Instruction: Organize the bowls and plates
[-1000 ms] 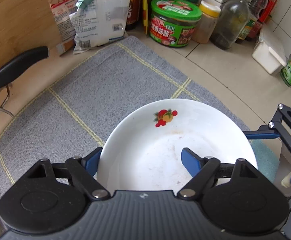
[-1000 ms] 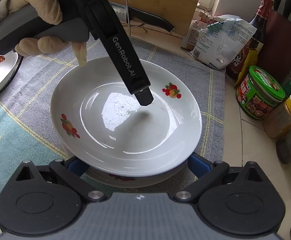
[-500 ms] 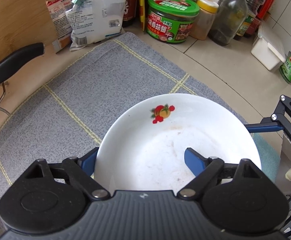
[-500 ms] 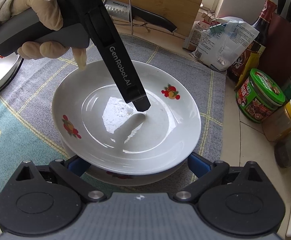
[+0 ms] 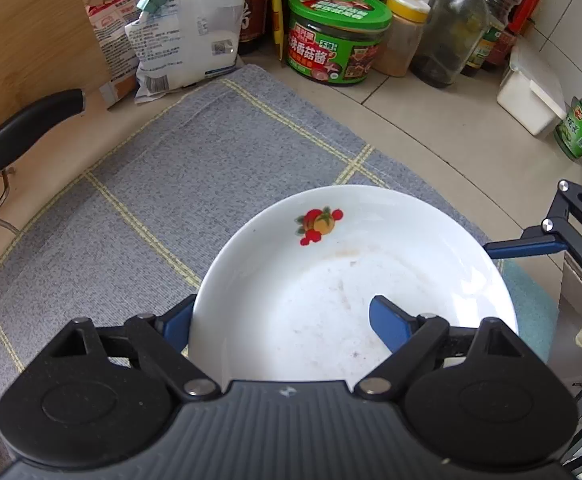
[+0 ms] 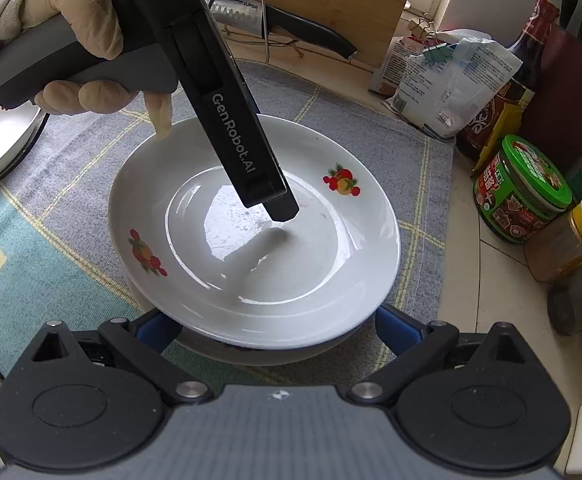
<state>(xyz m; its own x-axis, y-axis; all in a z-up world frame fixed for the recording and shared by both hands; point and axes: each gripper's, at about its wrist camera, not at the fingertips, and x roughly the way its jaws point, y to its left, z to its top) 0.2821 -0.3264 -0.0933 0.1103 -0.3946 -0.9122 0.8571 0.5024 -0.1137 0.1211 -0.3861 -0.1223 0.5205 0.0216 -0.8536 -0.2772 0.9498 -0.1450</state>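
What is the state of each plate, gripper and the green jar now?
top plate, stacked on the lower plate, smeared inside
lower plate, on the cloth
left gripper, jaws open astride the top plate's rim
right gripper, jaws wide beside lower plate, contact unclear
green jar, lid on

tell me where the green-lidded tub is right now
In the left wrist view the green-lidded tub stands at the back of the counter, beyond the grey mat, between the white bag and the yellow-capped jar.
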